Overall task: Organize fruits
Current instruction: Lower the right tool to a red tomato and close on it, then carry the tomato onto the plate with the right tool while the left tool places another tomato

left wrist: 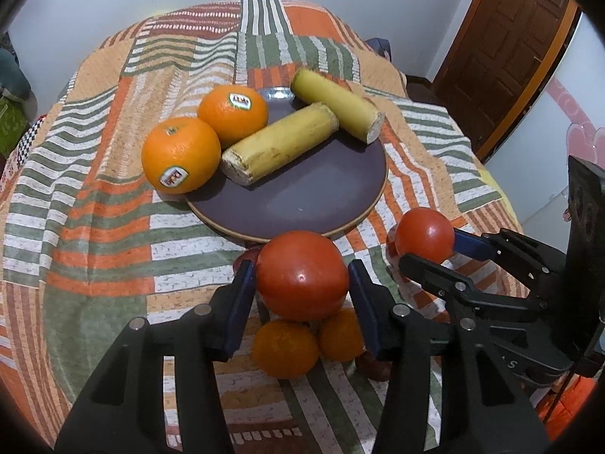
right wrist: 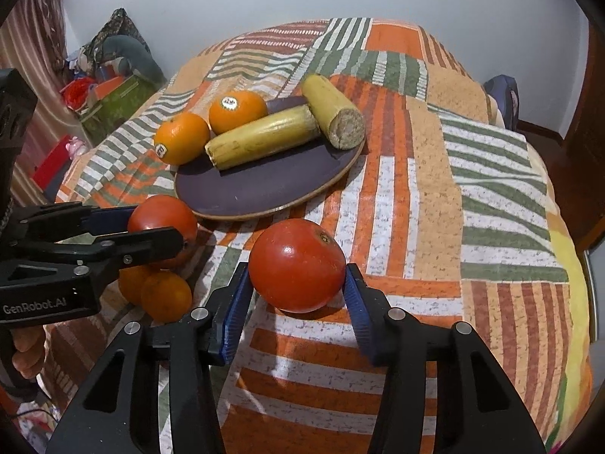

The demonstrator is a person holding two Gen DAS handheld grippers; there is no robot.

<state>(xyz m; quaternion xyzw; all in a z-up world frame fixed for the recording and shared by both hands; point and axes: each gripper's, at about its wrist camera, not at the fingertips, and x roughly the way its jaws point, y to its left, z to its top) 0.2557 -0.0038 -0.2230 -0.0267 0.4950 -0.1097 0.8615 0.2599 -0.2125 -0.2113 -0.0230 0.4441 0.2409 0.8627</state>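
Note:
A dark purple plate (left wrist: 302,196) (right wrist: 261,185) holds two yellow cane pieces (left wrist: 278,147) (right wrist: 264,138) and a stickered orange (left wrist: 232,113) (right wrist: 238,109) at its far edge. A second stickered orange (left wrist: 180,155) (right wrist: 181,138) rests at the plate's left rim. My left gripper (left wrist: 302,276) (right wrist: 162,227) is shut on a red tomato (left wrist: 302,274) (right wrist: 162,219), held above the cloth just before the plate. My right gripper (right wrist: 298,268) (left wrist: 427,242) is shut on another red tomato (right wrist: 297,265) (left wrist: 425,234), to the right of the first.
Two small oranges (left wrist: 285,348) (right wrist: 166,295) lie on the striped patchwork cloth (left wrist: 94,227) (right wrist: 435,189) under my left gripper. A dark reddish fruit (left wrist: 374,367) lies beside them. A wooden door (left wrist: 506,45) stands at right; boxes and clutter (right wrist: 102,102) sit left of the table.

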